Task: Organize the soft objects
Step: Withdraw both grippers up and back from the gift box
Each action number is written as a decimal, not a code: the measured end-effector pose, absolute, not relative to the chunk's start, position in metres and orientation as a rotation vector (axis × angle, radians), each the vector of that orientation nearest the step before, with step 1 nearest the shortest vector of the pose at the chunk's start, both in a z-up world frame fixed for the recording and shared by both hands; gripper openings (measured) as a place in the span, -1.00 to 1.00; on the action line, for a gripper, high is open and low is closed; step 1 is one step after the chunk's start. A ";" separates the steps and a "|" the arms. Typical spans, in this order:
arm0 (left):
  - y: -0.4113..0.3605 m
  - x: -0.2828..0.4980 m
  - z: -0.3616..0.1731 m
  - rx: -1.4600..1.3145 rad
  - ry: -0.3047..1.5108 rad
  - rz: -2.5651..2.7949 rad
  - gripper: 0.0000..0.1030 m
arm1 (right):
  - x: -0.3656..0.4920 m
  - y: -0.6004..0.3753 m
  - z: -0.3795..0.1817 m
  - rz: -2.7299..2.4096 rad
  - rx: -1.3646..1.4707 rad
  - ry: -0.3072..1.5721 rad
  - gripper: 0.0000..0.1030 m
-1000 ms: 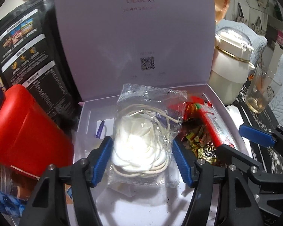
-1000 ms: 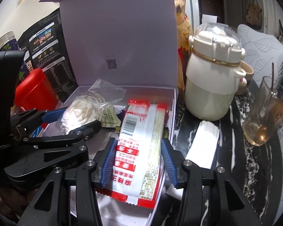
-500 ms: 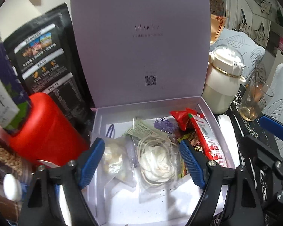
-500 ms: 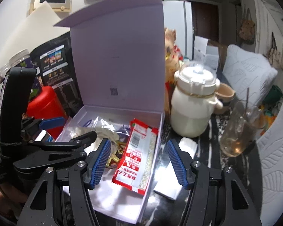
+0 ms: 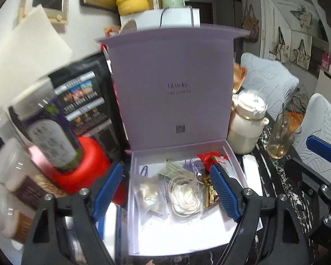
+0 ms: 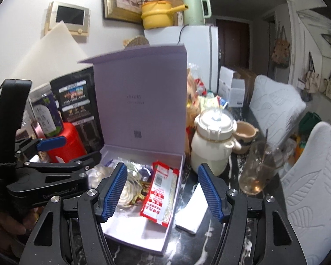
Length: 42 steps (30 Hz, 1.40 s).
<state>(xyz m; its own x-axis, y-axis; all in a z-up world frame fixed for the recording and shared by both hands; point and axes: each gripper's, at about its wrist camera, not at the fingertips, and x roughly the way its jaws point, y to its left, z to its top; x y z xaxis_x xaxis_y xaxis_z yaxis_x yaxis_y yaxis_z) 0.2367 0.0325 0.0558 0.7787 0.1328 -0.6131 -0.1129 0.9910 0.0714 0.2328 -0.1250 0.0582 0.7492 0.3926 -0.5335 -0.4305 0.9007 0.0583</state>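
Box: a pale lilac box (image 5: 234,154) sat on the dark marbled bench (image 6: 211,238), its lid (image 5: 172,84) standing upright at the back.
Surroundings: a red canister (image 5: 86,165) and a black pouch (image 5: 86,101) stood just left of the box; a cream jug (image 6: 211,148) and a glass (image 6: 260,167) stood to its right.
Left gripper (image 5: 165,192): held above the near half of the box with nothing between its blue pads (image 5: 222,192); jaws wide, having just been opening.
Right gripper (image 6: 163,192): held above the box's right edge, jaws wide and bare, having just been opening.
Red packet (image 6: 161,192): lay flat inside the box along its right side, its near end touching the box wall.
White packet (image 6: 192,209): lay on the bench just right of the box.
Flower bag (image 5: 185,198): a clear bag with a white cloth flower and cord lay in the middle of the box floor.
Small bag (image 5: 149,196): a clear bag with pale contents lay just left of the flower bag.
Sweets (image 5: 210,194): foil-wrapped pieces lay between the flower bag and the red packet.
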 end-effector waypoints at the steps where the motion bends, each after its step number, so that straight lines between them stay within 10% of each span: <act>1: 0.033 0.230 0.063 0.031 0.647 0.134 0.59 | 0.230 -0.126 0.062 0.447 -0.071 0.560 0.36; 7: 0.037 0.195 0.097 0.029 0.568 0.125 0.61 | 0.202 -0.130 0.089 0.423 -0.083 0.507 0.44; 10: 0.037 0.175 0.111 0.029 0.520 0.112 1.00 | 0.185 -0.133 0.102 0.413 -0.084 0.475 0.51; 23: 0.026 0.094 0.141 0.052 0.428 0.082 1.00 | 0.114 -0.144 0.134 0.380 -0.098 0.404 0.90; 42: 0.028 0.001 0.100 0.030 0.462 0.120 1.00 | 0.016 -0.158 0.097 0.314 -0.070 0.467 0.91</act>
